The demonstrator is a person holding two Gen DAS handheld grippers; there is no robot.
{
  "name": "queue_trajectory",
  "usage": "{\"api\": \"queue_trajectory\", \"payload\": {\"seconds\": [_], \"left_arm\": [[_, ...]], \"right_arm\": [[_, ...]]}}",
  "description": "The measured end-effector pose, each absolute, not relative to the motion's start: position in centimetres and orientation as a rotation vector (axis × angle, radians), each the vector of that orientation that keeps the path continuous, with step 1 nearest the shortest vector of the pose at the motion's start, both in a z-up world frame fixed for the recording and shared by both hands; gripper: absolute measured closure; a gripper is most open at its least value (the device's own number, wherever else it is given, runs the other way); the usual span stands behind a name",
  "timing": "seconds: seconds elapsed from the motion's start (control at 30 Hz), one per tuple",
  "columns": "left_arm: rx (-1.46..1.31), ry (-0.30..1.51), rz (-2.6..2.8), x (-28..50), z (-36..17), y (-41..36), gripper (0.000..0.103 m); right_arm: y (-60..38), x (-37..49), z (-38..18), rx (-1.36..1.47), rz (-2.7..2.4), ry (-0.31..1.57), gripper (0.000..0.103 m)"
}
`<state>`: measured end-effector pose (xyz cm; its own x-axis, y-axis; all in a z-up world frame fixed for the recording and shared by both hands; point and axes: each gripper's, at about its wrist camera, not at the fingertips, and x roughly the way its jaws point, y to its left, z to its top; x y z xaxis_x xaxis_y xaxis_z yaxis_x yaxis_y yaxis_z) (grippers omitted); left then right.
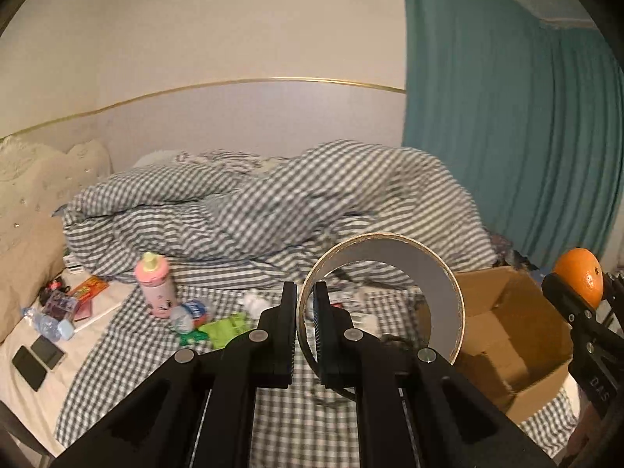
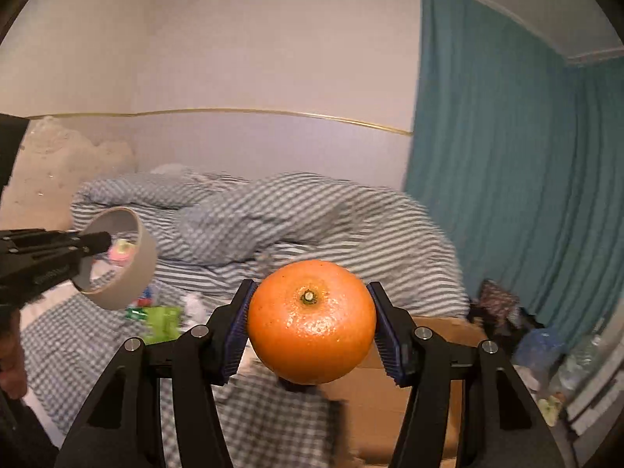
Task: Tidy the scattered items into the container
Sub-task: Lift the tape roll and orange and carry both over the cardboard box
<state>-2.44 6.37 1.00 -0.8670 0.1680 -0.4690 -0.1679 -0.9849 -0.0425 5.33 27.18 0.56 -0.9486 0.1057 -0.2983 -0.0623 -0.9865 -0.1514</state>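
Observation:
My left gripper [image 1: 305, 304] is shut on the rim of a tape roll [image 1: 425, 269] and holds it in the air over the bed, left of an open cardboard box [image 1: 518, 331]. My right gripper [image 2: 310, 312] is shut on an orange [image 2: 312, 321] and holds it above the box [image 2: 397, 390]. The orange [image 1: 579, 280] also shows at the right edge of the left wrist view. The tape roll [image 2: 136, 265] shows at the left of the right wrist view.
On the checked bedsheet [image 1: 273, 421] lie a pink bottle [image 1: 156, 284], a crushed water bottle [image 1: 187, 314], a green packet [image 1: 222, 327], snack packets [image 1: 87, 286], another bottle [image 1: 50, 325] and two phones [image 1: 37, 358]. A rumpled duvet [image 1: 273, 202] lies behind. A teal curtain [image 1: 507, 136] hangs right.

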Motion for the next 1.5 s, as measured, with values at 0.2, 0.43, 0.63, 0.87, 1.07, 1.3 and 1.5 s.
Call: {"api": "queue_trajectory", "payload": {"seconds": [0.2,0.43,0.63,0.87,1.07,1.3,1.5], "left_arm": [[-0.72,0.029,2.814,-1.8,1.0,10.7,0.095],[-0.73,0.063,2.753,-2.0,0.4,15.2,0.095],[-0.755,0.088,2.701,-2.5,-0.5,19.3,0.095],[-0.792,0.151,2.652,-3.6,-2.2,23.1,0.095],[-0.822,0.182,2.617,-4.5,-3.5,25.9,0.095],[-0.85,0.21,2.569,-4.9,-4.9,29.0,0.095],[-0.904,0.225,2.494,-5.5,-6.9,32.5,0.095]], "right_arm": [[32.5,6.5,-0.4,-0.529,2.875,-0.184,0.047],[39.9,5.7,-3.4,-0.656,2.749,-0.119,0.047],[44.2,3.2,-6.3,-0.836,2.693,-0.072,0.047],[47.0,0.1,-10.8,-1.102,2.641,-0.012,0.047],[48.1,-0.3,-12.3,-1.154,2.625,0.006,0.032],[49.3,3.4,-8.2,-0.809,2.684,-0.011,0.014],[51.1,7.4,-5.2,-0.59,2.684,0.013,0.012]]}}
